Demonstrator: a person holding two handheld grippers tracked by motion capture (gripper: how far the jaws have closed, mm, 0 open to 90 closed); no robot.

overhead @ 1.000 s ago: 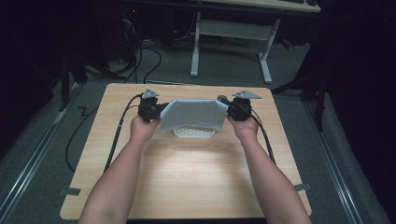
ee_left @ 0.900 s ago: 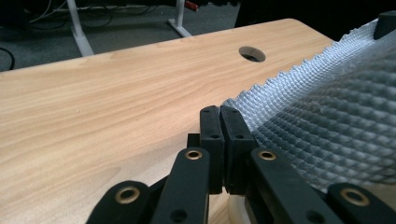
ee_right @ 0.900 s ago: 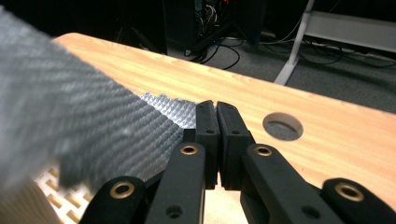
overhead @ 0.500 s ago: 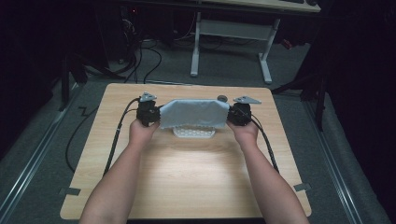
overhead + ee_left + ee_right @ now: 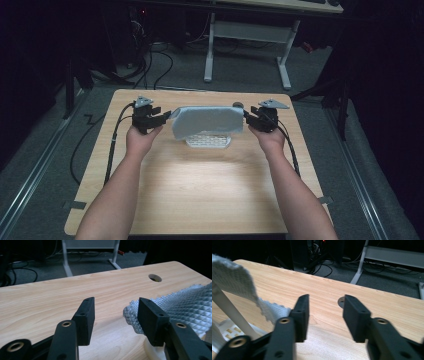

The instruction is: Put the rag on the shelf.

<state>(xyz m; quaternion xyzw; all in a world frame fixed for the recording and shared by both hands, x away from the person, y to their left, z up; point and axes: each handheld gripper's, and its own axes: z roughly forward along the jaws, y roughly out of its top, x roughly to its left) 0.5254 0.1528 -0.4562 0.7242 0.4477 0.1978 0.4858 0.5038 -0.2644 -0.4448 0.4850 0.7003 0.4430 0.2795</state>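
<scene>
dark room behind, with cables on grey carpet and a white desk frame (image 5: 247, 35) beyond the far edge. light wooden table (image 5: 200, 185) with a round cable hole (image 5: 155, 277) near its far right corner.

grey waffle-weave cloth (image 5: 207, 121) hangs draped over a white slotted rack (image 5: 209, 142) at the far middle of the table, between the two grippers. it spans most of the gap from one gripper to the other.

left gripper (image 5: 162, 116): jaws apart, having just been opening. in the left gripper view the gap between the pads is bare table; the cloth's corner (image 5: 130, 315) lies just behind and beside the right-hand pad, outside the gap. cannot tell whether it touches the back of that pad.

right gripper (image 5: 250, 119): jaws apart, also just been opening. in the right gripper view nothing sits between the pads; the cloth's edge (image 5: 270, 311) hangs just beside the outer face of the left-hand pad, very near or brushing it. a white upright of the rack (image 5: 229, 308) shows under the cloth.

cloth look: pale blue-grey, raised diamond texture, soft folds, slightly frayed edge at the corner. top edge roughly level in the high view, left corner sagging a little lower. rack base visible below the hem.
</scene>
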